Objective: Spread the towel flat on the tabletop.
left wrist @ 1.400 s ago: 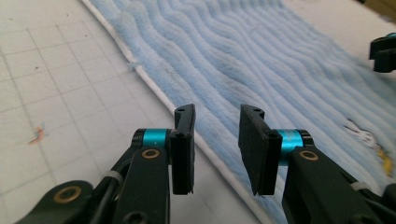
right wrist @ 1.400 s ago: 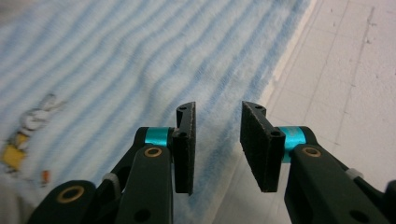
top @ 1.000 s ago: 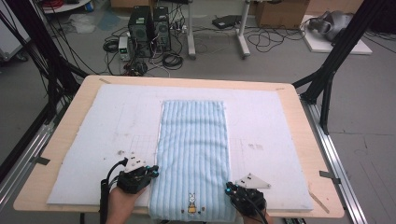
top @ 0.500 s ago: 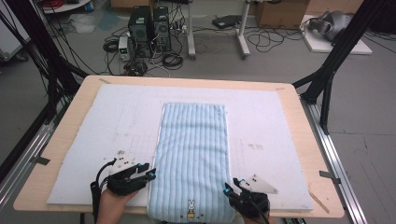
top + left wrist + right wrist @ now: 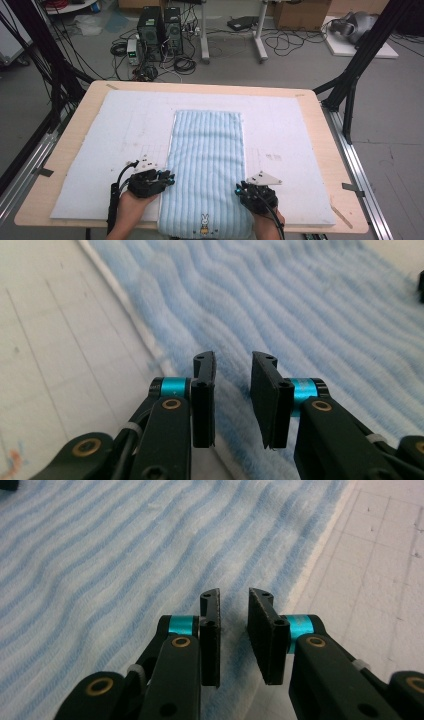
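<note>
Both grippers are placed at the near end of a light-blue striped towel [image 5: 207, 165], which is spread lengthwise on a white mat [image 5: 100, 145] that covers the worktop [image 5: 320, 150]. Its short near end, marked with a small rabbit emblem [image 5: 204, 223], lies at the worktop's near edge, and its far end reaches toward the far edge. The left gripper [image 5: 167, 177] is held at the towel's left long edge and the right gripper [image 5: 240, 190] at its right long edge, each close to a near corner.

In the left gripper view, the left gripper [image 5: 232, 385] is seen with its jaws parted by a narrow gap, the towel's white-trimmed edge lying beneath them and nothing clamped. In the right gripper view, the right gripper [image 5: 233, 625] is likewise seen parted over the towel's border, with no cloth caught.

The step in hand is judged to be the taking of the two near corners, probably for a fold. For the next move, each gripper would need to be lowered until the hem sits between its jaws, then closed on one layer before any lifting toward the far edge is attempted.
</note>
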`<control>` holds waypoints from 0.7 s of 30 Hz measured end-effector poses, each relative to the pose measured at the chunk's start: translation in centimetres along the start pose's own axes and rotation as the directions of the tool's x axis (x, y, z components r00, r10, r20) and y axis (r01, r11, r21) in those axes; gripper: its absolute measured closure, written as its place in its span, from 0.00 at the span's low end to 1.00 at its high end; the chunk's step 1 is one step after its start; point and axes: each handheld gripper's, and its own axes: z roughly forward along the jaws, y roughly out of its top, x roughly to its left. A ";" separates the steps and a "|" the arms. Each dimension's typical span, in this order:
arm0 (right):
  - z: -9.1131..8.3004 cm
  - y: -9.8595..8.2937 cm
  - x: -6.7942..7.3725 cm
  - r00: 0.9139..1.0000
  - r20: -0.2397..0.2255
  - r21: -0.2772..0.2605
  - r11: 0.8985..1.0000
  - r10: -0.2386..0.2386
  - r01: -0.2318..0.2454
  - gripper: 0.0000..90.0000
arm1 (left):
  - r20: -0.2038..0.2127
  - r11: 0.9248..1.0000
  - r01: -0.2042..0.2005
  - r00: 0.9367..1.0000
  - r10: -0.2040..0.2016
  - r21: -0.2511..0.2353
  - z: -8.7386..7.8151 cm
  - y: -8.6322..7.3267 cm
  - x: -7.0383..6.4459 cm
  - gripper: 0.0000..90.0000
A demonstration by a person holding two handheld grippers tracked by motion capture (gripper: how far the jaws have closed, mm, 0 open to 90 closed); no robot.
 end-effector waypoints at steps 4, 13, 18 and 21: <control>-0.5 -0.5 0.2 1.000 -0.006 -0.005 1.000 -0.017 0.017 0.83 | -0.012 0.999 -0.033 0.999 0.033 0.003 -0.3 -0.3 -0.5 0.84; -0.5 0.9 -1.5 0.997 -0.079 -0.048 0.999 0.006 -0.010 0.74 | 0.034 0.993 0.008 0.999 -0.004 -0.115 -0.7 0.2 1.3 0.66; 1.3 3.7 -3.1 0.999 -0.029 -0.037 0.999 -0.022 0.021 0.92 | 0.022 0.956 -0.161 0.985 0.172 -0.247 -0.8 2.2 2.6 0.60; 3.0 5.3 -4.0 1.000 -0.021 -0.021 1.000 -0.007 0.006 0.92 | 0.028 0.962 -0.127 0.990 0.137 -0.241 -0.6 3.6 3.5 0.60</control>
